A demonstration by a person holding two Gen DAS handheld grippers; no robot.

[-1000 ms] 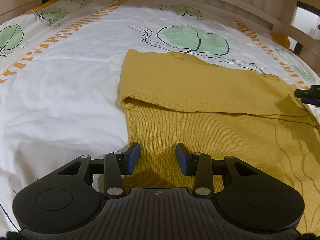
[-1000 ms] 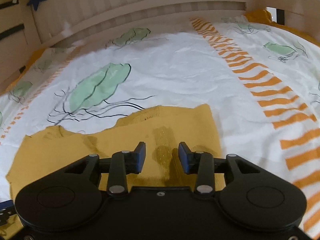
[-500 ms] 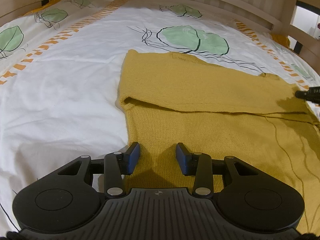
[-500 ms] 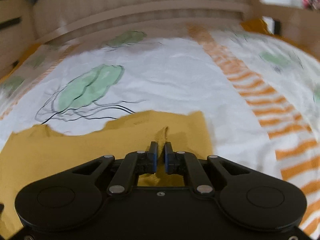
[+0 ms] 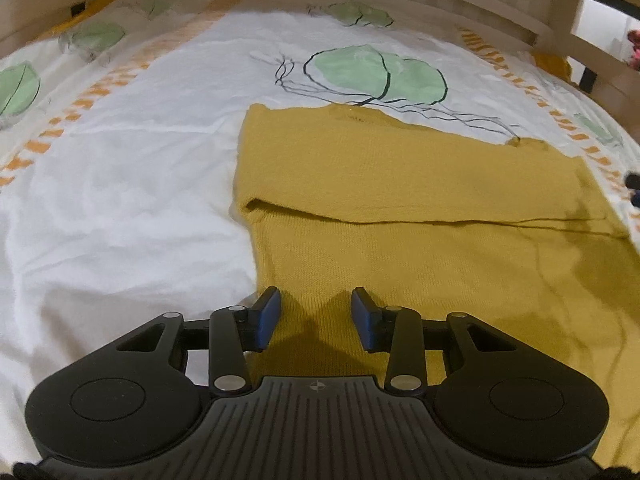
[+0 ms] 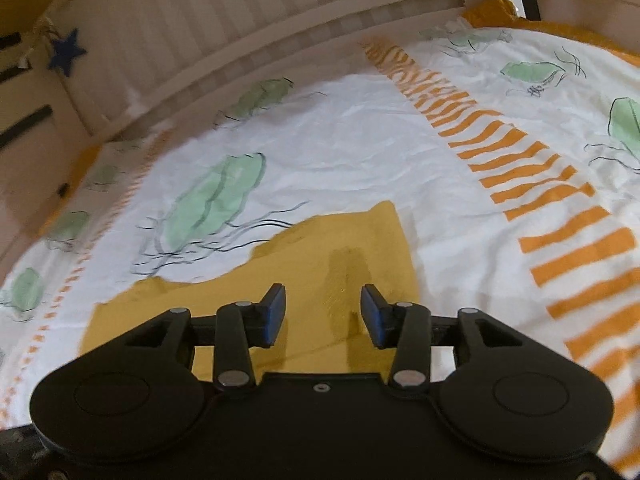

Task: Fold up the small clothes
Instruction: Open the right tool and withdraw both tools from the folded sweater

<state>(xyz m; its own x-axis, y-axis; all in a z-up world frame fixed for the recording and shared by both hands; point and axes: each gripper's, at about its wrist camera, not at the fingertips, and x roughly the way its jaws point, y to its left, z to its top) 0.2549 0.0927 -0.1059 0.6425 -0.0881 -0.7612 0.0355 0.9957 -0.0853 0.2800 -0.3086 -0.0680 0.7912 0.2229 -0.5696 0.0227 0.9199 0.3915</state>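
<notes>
The sweater, mustard knit, lies flat on the white bedsheet with 1 fold already laid across it, a band doubled over so its edge runs from 9 o'clock to 3 o'clock through the middle of the left view. The left tongs hover just above the near part of the knit with the jaws about half apart and nothing between the pads, only their shadow on the cloth. The right tongs sit over the sweater's far corner in their own view; their jaws are opening, the cloth lies flat beneath them and is not pinched, and a slight ridge in the knit shows between the pads. In the left view a dark tip at 3 o'clock is probably those same tongs. To do the next fold well, I judge both tongs should take the near hem at matching points, bite only the layers meant to move, lift together and carry the cloth toward 12 o'clock so the edges meet squarely. Loose knit stretches and sags, so an uneven pull would skew the fold.
</notes>
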